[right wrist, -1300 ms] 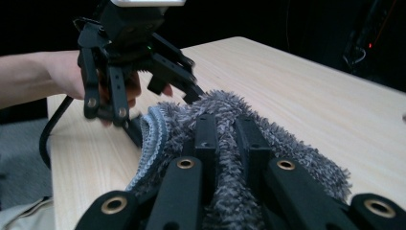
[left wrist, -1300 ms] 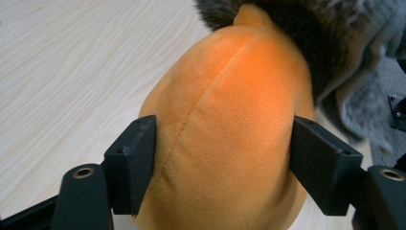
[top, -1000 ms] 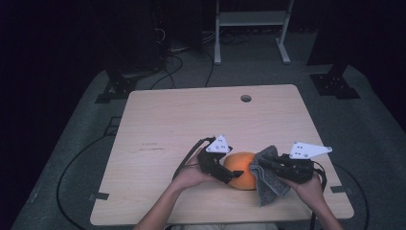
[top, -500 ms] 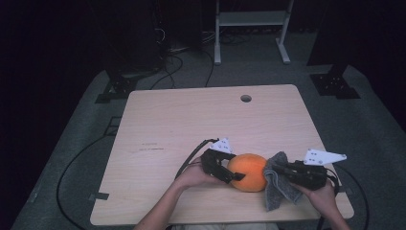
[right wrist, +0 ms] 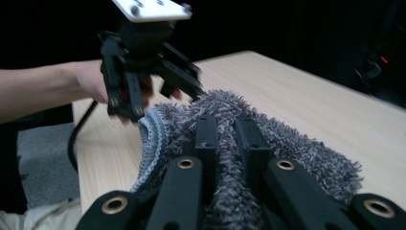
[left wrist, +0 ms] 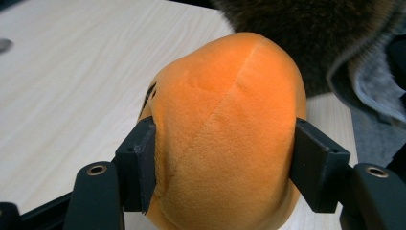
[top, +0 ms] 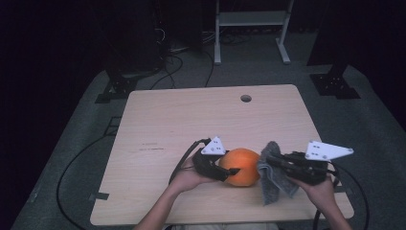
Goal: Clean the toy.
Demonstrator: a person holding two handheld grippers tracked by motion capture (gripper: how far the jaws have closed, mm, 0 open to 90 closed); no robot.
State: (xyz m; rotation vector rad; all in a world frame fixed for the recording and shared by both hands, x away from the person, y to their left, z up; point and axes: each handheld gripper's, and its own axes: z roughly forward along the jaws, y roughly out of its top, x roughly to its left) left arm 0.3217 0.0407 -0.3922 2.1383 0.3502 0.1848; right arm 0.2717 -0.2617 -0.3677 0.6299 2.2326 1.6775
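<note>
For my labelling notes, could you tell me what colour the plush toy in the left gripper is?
The plush toy is orange, clearest in the left gripper view.

Plush ball point(left wrist: 225, 139): orange short-pile cloth w/ stitched seams, soft, matt. Towel point(right wrist: 282, 139): grey shaggy terry, bound hem. Table point(top: 191, 120): pale wood-grain top, smooth, matt. Left gripper point(left wrist: 224, 167): black matt plastic, brass-look rivets.
</note>
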